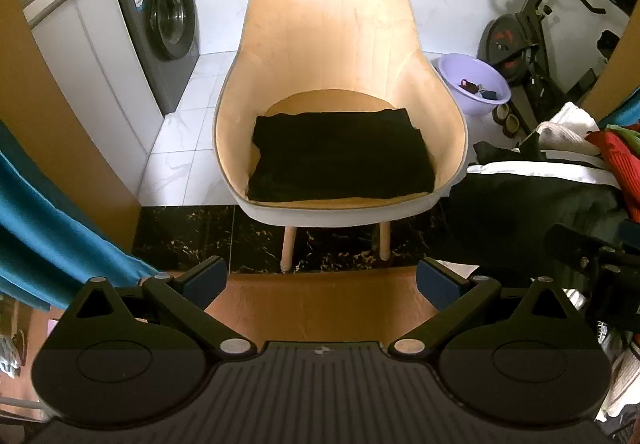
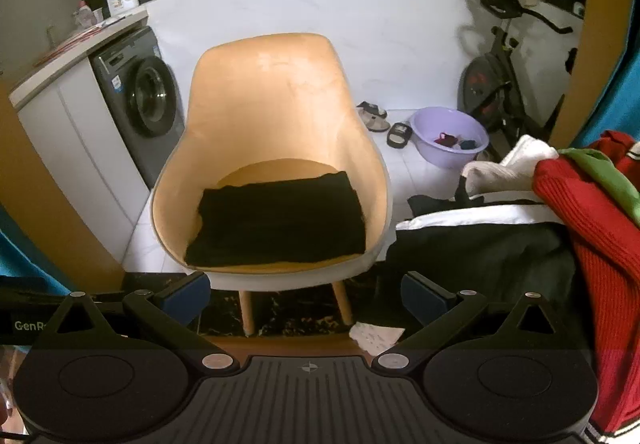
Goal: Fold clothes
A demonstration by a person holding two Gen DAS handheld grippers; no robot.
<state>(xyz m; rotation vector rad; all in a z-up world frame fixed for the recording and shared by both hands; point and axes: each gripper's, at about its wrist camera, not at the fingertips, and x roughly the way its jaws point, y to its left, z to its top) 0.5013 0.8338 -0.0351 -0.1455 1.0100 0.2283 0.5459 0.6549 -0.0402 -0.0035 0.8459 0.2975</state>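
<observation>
Nearest, the left hand-held gripper (image 1: 322, 280) and the right hand-held gripper (image 2: 306, 294) both hang with jaws spread wide, grasping nothing. At three o'clock a heap of unfolded clothes (image 2: 500, 240) runs off the edge of view, so I cannot count its pieces; a red knit (image 2: 600, 228) lies topmost. Dead ahead at twelve, one black folded garment (image 1: 340, 155) lies flat on the seat of the single tan chair (image 1: 332, 35). Farther, at one o'clock, one lilac basin (image 2: 448, 135) holds small items too blurred to name; at ten, one washing machine (image 1: 160, 23).
</observation>
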